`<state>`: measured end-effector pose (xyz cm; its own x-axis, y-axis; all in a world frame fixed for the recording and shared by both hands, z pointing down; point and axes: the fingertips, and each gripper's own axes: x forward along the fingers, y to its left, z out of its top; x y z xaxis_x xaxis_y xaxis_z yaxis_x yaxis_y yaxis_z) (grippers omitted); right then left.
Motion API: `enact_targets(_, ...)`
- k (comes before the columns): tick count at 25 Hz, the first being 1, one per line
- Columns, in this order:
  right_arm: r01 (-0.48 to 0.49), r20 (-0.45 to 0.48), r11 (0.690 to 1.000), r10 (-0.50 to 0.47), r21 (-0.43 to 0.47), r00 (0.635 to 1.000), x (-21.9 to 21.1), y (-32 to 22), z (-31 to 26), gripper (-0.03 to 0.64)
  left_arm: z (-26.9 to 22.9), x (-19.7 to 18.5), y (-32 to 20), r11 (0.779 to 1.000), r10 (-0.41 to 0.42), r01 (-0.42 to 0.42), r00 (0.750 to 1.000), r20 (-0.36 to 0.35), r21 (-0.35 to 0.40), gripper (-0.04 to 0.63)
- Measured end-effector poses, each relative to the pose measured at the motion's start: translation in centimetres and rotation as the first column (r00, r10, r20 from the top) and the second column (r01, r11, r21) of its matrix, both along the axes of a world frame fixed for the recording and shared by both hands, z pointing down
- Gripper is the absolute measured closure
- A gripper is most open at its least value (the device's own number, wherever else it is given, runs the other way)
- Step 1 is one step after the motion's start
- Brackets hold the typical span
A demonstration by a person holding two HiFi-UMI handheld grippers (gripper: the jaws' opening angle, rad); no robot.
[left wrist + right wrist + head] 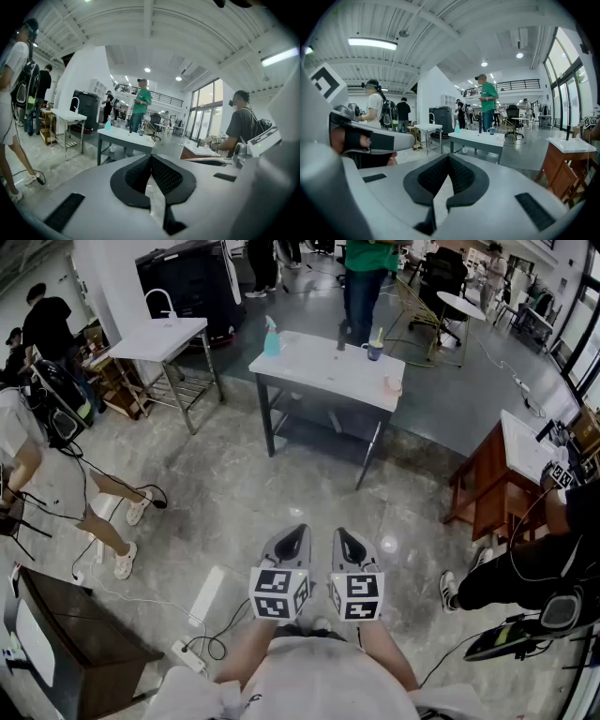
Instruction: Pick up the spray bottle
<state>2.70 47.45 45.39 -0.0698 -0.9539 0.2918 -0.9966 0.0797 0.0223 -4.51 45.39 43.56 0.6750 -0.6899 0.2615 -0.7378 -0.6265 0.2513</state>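
The light blue spray bottle (272, 337) stands upright at the far left corner of a white table (319, 371), well ahead of me across the floor. It shows small in the left gripper view (108, 124) and in the right gripper view (457, 129). My left gripper (291, 545) and right gripper (349, 545) hang side by side close to my body, far short of the table. Both are shut with nothing between the jaws, as the pads meeting at the tips show (151, 157) (449, 157).
A mug (374, 350), a dark bottle (341, 338) and a pink item (393, 384) share the table. A person in green (366, 277) stands behind it. A second white table (159, 337) is at left, a wooden desk (497, 474) at right. Cables and a power strip (192, 652) lie on the floor.
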Motion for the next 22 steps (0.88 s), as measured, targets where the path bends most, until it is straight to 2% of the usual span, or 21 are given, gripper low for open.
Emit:
enact_targets(7,-0.01,-0.008,1.0,0.01,-0.016,1.0,0.0,-2.0,-0.2,0.592,-0.4,-0.4,-2.3,1.0,-0.008,0.008,1.0,-0.005,0.004,0.569)
enact_targets(14,0.005,0.037,1.0,-0.005,0.013,0.999,-2.3,-4.3,-0.6,0.592,0.0,-2.2,-4.3,1.0,0.007,-0.007,1.0,-0.003,0.009,0.569)
enact_targets(22,-0.009,0.038,0.999,0.007,0.049,0.999,-5.3,-5.5,-0.9,0.592,0.5,-5.3,-5.8,1.0,0.02,-0.02,1.0,-0.007,0.013,0.569)
